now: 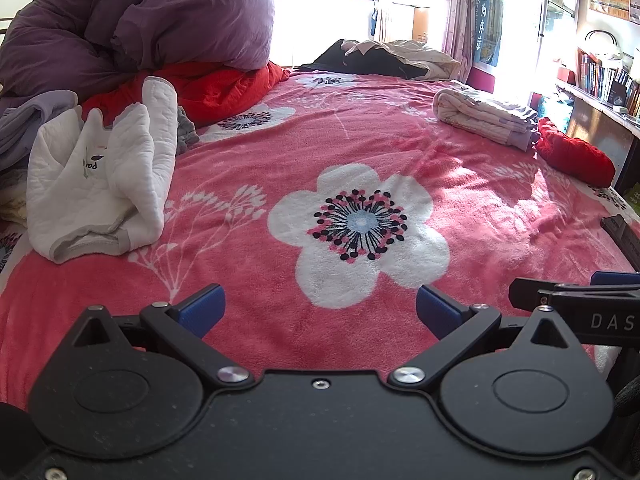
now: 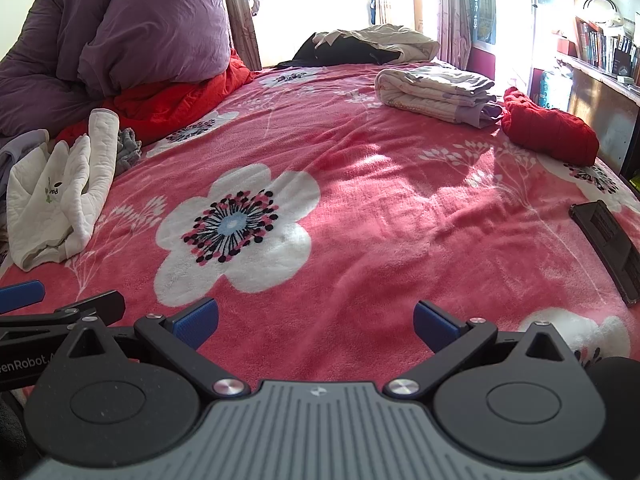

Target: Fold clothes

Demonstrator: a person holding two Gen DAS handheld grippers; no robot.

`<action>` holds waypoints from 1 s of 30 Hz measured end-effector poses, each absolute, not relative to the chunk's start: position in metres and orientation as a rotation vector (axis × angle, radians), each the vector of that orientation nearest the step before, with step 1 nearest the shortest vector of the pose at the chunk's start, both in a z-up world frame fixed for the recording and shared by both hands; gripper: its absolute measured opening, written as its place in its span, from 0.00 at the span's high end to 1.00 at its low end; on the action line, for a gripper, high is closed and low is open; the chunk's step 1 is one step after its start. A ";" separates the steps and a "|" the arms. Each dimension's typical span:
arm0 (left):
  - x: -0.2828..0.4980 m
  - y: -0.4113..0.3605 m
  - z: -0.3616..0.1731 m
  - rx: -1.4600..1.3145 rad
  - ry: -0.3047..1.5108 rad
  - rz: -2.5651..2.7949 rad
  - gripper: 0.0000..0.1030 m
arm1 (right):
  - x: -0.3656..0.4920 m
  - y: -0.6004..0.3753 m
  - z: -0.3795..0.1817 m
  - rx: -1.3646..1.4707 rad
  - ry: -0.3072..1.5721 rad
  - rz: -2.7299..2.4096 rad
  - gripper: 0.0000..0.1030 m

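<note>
We find the left hand-held gripper (image 1: 320,310) level and low, its blue-padded fingers (image 1: 204,308) spread wide with nothing between them. The right hand-held gripper (image 2: 316,326) sits just beside it at the same height, likewise spread wide and holding nothing. Each one's fingertip shows at the edge of the other's view. Both point forward, roughly parallel.

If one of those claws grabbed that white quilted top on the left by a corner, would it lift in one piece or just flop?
The white quilted top would probably flop: it already lies crumpled in soft folds. The padded fabric looks light. It likely drags across the fuzzy pink flowered blanket rather than sliding.
</note>
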State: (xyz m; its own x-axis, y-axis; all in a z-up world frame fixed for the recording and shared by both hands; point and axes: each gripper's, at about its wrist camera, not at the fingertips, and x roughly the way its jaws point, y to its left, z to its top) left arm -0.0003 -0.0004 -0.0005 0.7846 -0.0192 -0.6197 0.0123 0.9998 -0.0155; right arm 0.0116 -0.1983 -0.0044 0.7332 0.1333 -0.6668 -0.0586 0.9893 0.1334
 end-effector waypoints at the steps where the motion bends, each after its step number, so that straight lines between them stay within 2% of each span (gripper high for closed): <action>1: -0.001 -0.001 -0.001 -0.010 0.668 -0.017 0.00 | 0.012 -0.198 -0.004 0.106 0.741 0.106 0.00; 24: 0.003 0.001 -0.001 -0.009 0.683 -0.026 0.00 | 0.013 -0.197 -0.007 0.111 0.746 0.103 0.00; 30: 0.014 0.017 -0.008 -0.111 0.743 -0.022 0.00 | 0.015 -0.198 -0.014 0.128 0.726 0.143 0.00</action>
State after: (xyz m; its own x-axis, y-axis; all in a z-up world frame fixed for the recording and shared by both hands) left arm 0.0137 0.0169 -0.0084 0.7368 -0.0590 -0.6736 -0.0195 0.9939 -0.1083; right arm 0.0151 -0.1983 -0.0139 0.7390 0.1741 -0.6509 -0.0856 0.9825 0.1655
